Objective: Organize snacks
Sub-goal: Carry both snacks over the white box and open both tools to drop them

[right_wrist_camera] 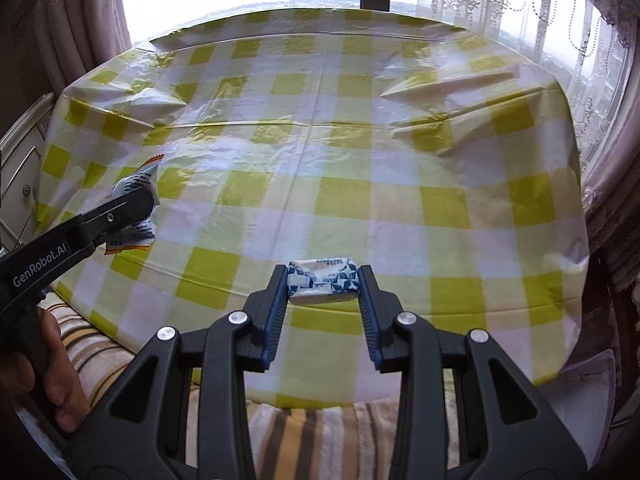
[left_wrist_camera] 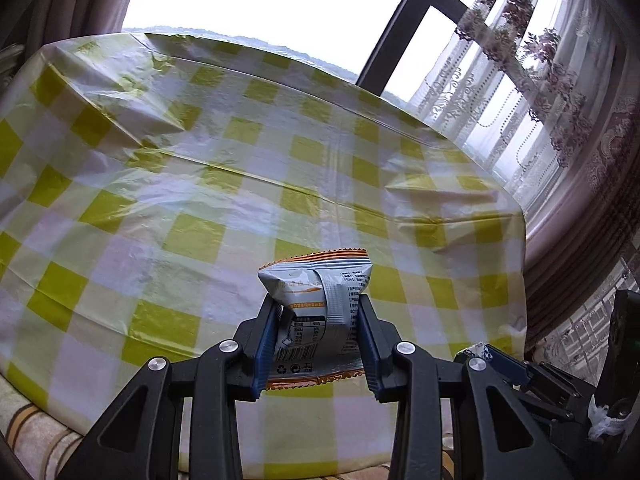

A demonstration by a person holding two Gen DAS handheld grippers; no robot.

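Observation:
My left gripper [left_wrist_camera: 318,308] is shut on a white snack packet with orange crimped ends [left_wrist_camera: 320,312], held upright above the near part of the table. The same packet [right_wrist_camera: 136,184] and the left gripper [right_wrist_camera: 132,208] show at the left of the right wrist view. My right gripper [right_wrist_camera: 323,286] is shut on a small white-and-blue wrapped snack [right_wrist_camera: 322,286], held crosswise at its fingertips above the table's near edge. The right gripper's tip [left_wrist_camera: 492,358] shows at the lower right of the left wrist view.
The table wears a wrinkled yellow-and-white checked plastic cloth [right_wrist_camera: 320,152] with raised creases at the left and right back. A striped blanket [right_wrist_camera: 312,432] lies below the near edge. Curtains [left_wrist_camera: 560,100] and a window stand behind. A white drawer unit [right_wrist_camera: 20,168] stands at the left.

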